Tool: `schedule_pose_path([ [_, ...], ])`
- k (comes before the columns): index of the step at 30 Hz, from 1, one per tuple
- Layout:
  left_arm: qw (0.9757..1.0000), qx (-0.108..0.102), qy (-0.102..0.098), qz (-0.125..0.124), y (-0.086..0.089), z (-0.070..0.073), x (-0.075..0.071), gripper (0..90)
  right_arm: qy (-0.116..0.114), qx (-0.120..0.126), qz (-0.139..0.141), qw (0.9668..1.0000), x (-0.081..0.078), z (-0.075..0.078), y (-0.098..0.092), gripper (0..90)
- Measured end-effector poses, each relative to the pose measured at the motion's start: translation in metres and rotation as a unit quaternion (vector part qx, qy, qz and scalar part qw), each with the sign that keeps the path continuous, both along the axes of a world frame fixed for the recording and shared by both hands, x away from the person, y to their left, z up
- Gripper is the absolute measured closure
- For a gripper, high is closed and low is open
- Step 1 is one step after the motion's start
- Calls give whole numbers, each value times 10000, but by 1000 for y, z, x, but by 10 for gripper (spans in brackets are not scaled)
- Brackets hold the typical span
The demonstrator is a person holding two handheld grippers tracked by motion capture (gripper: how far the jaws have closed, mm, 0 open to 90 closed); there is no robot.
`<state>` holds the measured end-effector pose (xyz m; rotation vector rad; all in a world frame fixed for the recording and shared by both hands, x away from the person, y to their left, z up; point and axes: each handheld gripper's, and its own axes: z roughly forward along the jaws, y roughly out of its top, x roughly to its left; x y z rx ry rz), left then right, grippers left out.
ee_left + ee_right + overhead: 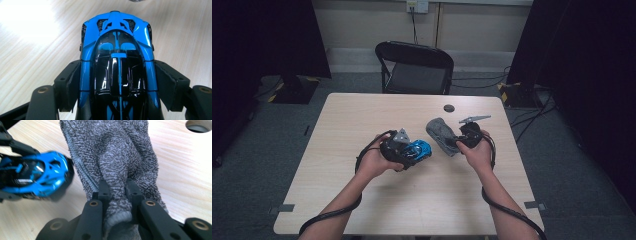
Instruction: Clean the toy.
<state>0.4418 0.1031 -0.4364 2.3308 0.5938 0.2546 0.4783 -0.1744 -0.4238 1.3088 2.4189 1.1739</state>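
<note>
Pale wood tabletop (362, 200), chair beyond. Left tool (117, 82) clamps the blue car (117, 50) by its sides, just above the surface. Right tool (117, 195) pinches a fold of grey cloth (112, 150) beside it. Advise wiping with slack cloth, car held steady, light pressure.

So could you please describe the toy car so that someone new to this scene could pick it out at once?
Start at the pale wooden table and find the left gripper near its middle. The toy car sits clamped between its jaws. It is glossy blue and black, unlike the fuzzy grey cloth pinched in the right gripper beside it.
</note>
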Motion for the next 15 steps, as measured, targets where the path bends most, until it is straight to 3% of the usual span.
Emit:
schedule_pose_path([
  [4, 10000, 22, 20, -55, -3, -2, -1, 284, -11, 4, 113, 9999, 2, 4, 7, 782],
  [15, 9998, 106, -97, -159, -8, 3, 1, 284, 71, -344, 601, 9976, 2, -1, 29, 782],
])
